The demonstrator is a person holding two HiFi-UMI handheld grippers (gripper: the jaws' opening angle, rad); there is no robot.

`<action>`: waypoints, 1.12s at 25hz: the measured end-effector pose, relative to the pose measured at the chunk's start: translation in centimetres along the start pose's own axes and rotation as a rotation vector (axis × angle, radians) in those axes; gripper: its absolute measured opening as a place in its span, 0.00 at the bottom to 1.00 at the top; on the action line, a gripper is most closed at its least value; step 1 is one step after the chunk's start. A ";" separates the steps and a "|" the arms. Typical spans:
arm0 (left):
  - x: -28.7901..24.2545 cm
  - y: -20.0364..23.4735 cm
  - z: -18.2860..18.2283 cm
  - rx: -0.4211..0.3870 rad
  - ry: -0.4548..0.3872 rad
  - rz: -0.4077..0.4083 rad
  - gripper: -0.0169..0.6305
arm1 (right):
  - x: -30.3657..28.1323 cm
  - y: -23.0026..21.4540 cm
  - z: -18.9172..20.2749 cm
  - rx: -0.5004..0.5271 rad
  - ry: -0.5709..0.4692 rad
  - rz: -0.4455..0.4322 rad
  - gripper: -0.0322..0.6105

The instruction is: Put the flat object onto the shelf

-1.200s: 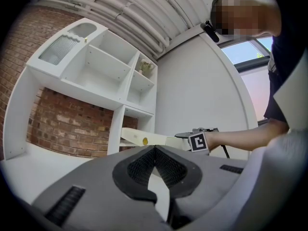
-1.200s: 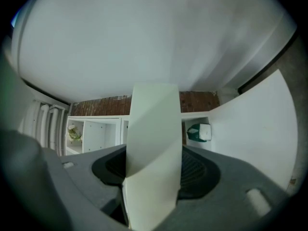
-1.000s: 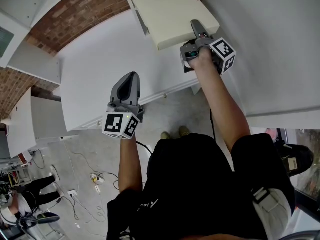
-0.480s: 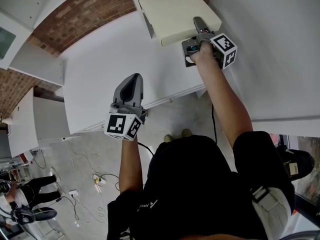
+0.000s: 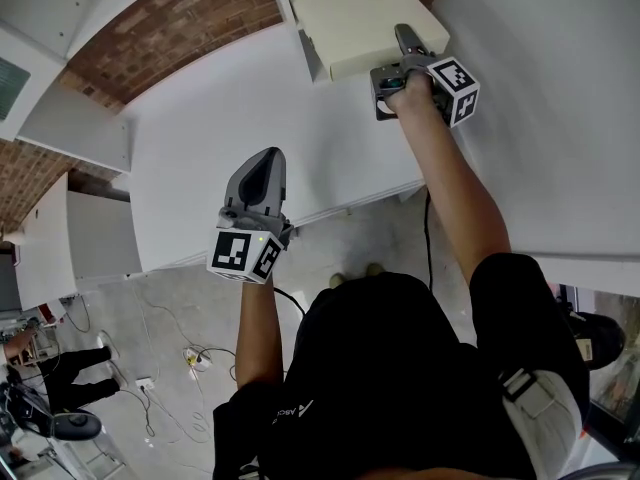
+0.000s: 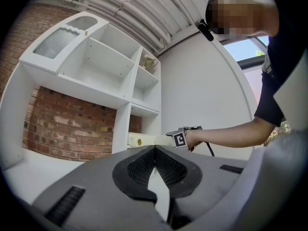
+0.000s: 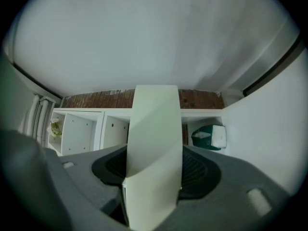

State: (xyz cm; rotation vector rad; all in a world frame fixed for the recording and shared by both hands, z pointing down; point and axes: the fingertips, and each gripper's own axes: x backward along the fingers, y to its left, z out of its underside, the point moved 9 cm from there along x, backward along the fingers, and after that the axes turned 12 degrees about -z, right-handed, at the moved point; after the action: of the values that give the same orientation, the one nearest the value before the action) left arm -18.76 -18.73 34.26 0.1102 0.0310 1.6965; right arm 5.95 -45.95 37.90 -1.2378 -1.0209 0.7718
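Your right tongs (image 5: 406, 44) (image 7: 154, 179) are clenched on the near edge of the flat cream board (image 5: 350, 10) (image 7: 155, 129), with one jaw pressed against each face and the board standing out straight ahead between them. You hold it level above the far end of the white bench (image 5: 250, 118), its far end reaching in beside a white upright of the shelf (image 6: 120, 73) (image 7: 86, 129). From these views you cannot tell whether the board already rests on a shelf surface or hangs just clear of it. In the left gripper view the board (image 6: 144, 140) shows edge-on, running from your right hand toward that upright, with a small yellow spot on its side. Your left tongs (image 5: 262, 173) (image 6: 155, 150) are closed with nothing between the jaws, held over the near edge of the bench, well apart from the board. A brick wall (image 5: 190, 18) (image 6: 62, 124) stands behind the bench, below the upper shelf compartments. A green and white box (image 7: 210, 136) sits to the right of the board in the right gripper view, and a small pale thing (image 6: 150, 61) sits in an upper compartment.
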 end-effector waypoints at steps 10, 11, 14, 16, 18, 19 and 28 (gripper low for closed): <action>-3.2 0.3 0.0 -0.001 -0.014 0.010 0.02 | -4.8 -1.3 0.5 -0.005 0.010 0.005 0.48; -3.6 0.2 0.0 -0.002 -0.016 0.013 0.02 | -5.2 -1.3 0.6 -0.004 0.013 0.004 0.48; -4.8 -0.1 -0.3 -0.004 -0.020 0.023 0.02 | -6.5 -1.5 0.7 -0.004 0.023 0.000 0.48; -5.5 -0.3 -0.3 -0.004 -0.019 0.025 0.02 | -7.2 -1.7 0.6 -0.006 0.033 -0.003 0.49; -5.9 -0.4 -0.2 -0.002 -0.017 0.023 0.02 | -7.7 -1.9 0.7 -0.007 0.041 -0.004 0.49; -6.1 -0.4 -0.2 -0.002 -0.017 0.022 0.02 | -8.0 -2.0 0.7 -0.006 0.044 -0.005 0.49; -6.6 0.0 0.1 0.000 -0.012 0.008 0.02 | -9.7 -2.4 0.7 0.019 0.093 -0.042 0.51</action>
State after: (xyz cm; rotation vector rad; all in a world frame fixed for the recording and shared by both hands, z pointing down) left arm -17.92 -25.31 33.96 0.1205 0.0215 1.7033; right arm 1.54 -54.89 38.33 -1.2215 -0.9586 0.6839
